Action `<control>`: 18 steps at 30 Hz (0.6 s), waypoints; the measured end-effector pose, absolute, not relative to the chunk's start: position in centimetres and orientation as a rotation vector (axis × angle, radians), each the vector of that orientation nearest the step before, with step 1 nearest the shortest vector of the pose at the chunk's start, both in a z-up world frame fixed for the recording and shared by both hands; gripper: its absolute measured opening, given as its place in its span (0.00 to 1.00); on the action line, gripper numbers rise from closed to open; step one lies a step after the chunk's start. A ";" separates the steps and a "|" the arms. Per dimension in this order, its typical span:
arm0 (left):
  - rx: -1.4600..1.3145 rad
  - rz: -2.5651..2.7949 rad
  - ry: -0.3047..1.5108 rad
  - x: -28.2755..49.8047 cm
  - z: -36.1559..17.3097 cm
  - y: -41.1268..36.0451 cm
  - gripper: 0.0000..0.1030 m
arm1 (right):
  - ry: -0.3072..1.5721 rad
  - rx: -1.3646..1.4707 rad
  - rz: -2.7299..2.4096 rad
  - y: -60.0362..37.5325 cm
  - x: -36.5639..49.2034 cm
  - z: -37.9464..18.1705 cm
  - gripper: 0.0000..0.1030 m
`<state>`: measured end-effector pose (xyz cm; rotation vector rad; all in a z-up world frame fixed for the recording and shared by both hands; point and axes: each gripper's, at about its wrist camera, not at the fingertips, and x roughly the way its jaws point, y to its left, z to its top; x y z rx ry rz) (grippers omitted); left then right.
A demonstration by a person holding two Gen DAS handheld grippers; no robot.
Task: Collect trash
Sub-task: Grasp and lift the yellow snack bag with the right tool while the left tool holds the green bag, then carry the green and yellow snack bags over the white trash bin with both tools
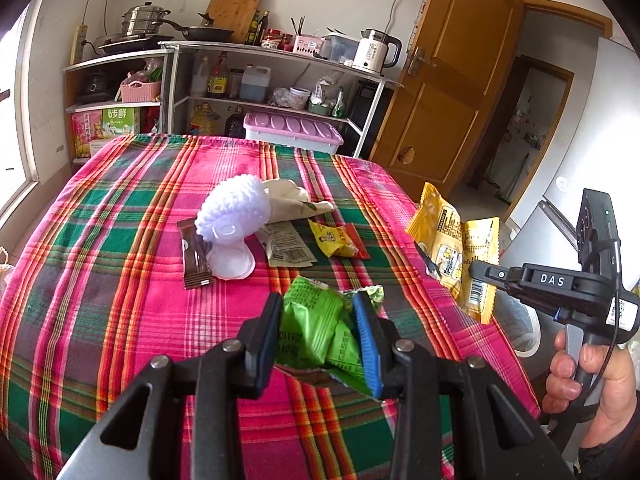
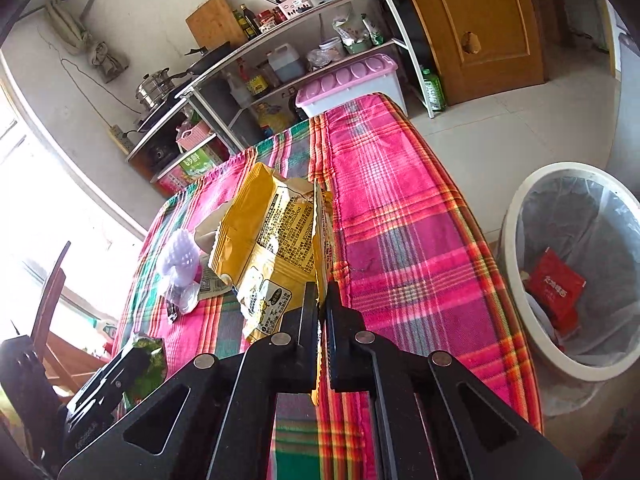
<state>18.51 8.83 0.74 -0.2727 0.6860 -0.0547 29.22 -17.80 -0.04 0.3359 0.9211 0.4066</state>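
Observation:
My left gripper (image 1: 318, 322) is shut on a crumpled green wrapper (image 1: 316, 328) just above the plaid tablecloth (image 1: 120, 280). My right gripper (image 2: 322, 300) is shut on a yellow snack bag (image 2: 272, 240) and holds it up over the table's right edge; the bag also shows in the left wrist view (image 1: 456, 248). More trash lies mid-table: a brown wrapper (image 1: 196, 256), a white foam net with a plastic cup (image 1: 230, 224), a grey packet (image 1: 288, 244) and a yellow-red wrapper (image 1: 338, 238). A white bin (image 2: 516, 264) with a red packet (image 2: 556, 288) stands on the floor at the right.
Kitchen shelves (image 1: 256, 80) with bottles, pots and a kettle stand behind the table. A pink-lidded box (image 1: 292, 130) sits by the far edge. A wooden door (image 1: 452, 68) is at the back right. A wooden chair (image 2: 52, 300) is at the left.

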 end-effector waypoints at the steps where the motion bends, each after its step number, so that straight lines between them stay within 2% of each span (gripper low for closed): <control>1: -0.267 -0.060 0.684 18.6 1.0 8.4 0.36 | 0.917 0.337 0.404 -18.2 28.8 0.1 0.03; 18: -0.164 -0.178 0.687 20.8 3.4 0.3 0.36 | 0.870 0.429 0.306 -26.9 25.8 1.3 0.03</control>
